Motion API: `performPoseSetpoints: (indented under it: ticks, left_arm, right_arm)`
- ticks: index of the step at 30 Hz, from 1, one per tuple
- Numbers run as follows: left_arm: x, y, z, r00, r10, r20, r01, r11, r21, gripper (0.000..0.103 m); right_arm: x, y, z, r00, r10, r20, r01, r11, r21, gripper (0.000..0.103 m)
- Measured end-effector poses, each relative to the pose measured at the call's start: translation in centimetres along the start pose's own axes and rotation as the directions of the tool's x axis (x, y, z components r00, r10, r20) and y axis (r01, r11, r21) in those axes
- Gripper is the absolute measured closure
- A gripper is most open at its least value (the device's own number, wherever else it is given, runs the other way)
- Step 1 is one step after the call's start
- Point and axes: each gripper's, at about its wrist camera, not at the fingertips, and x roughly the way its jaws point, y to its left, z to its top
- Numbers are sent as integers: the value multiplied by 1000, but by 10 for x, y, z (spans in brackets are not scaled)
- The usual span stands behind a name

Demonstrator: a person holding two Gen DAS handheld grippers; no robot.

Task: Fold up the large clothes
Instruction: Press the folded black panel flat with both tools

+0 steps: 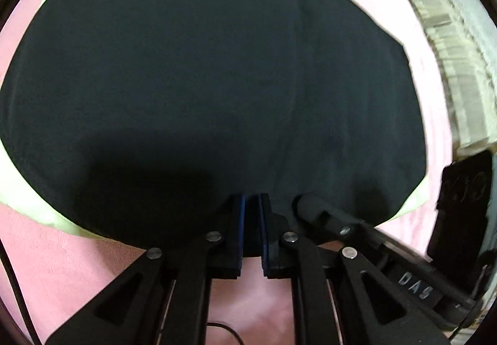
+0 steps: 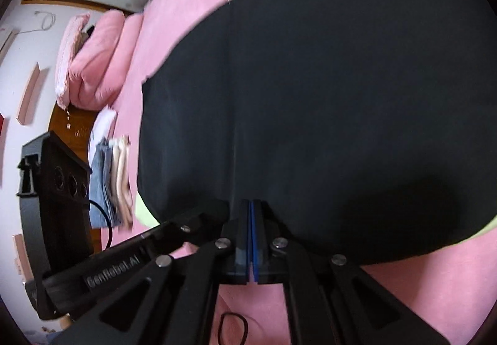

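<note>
A large black garment lies spread flat on a pink bed sheet and fills most of both views. A seam runs up it. My left gripper is at the garment's near edge, its blue pads almost together with black cloth showing in the narrow gap. My right gripper sits on the same near edge just beside it, pads pressed tight with the tips dug into the cloth. Each gripper shows in the other's view: the right gripper and the left gripper.
A pale green layer peeks out under the garment's near corners. Pink pillows and a stack of folded clothes lie at the bed's left side. White ribbed fabric hangs at the right. A thin black cable lies on the sheet.
</note>
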Motion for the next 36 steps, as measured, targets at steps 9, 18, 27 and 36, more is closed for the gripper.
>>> performPoseSetpoints:
  ticks: [9,18,27,36]
  left_arm:
    - [-19,77,-13,945,313,91,-312,950,-30,102]
    - [-40,175,-21,733,676,70,-659,732,-173,99]
    - [-48,86,-44,979,153,137,-132,979,-153,98]
    - [-10,32,32,972,59,228,-54,998,-27,98]
  right_arm:
    - [-51,-77,12,980,-169,109,171,985,-7,103]
    - [-141,-133,0,782,-565,264,510,823,250,103]
    - [-58,-24,-26,982,-36,185,35,999,9,103]
    - [32,5,26,982,111,154,-120,991,52,103]
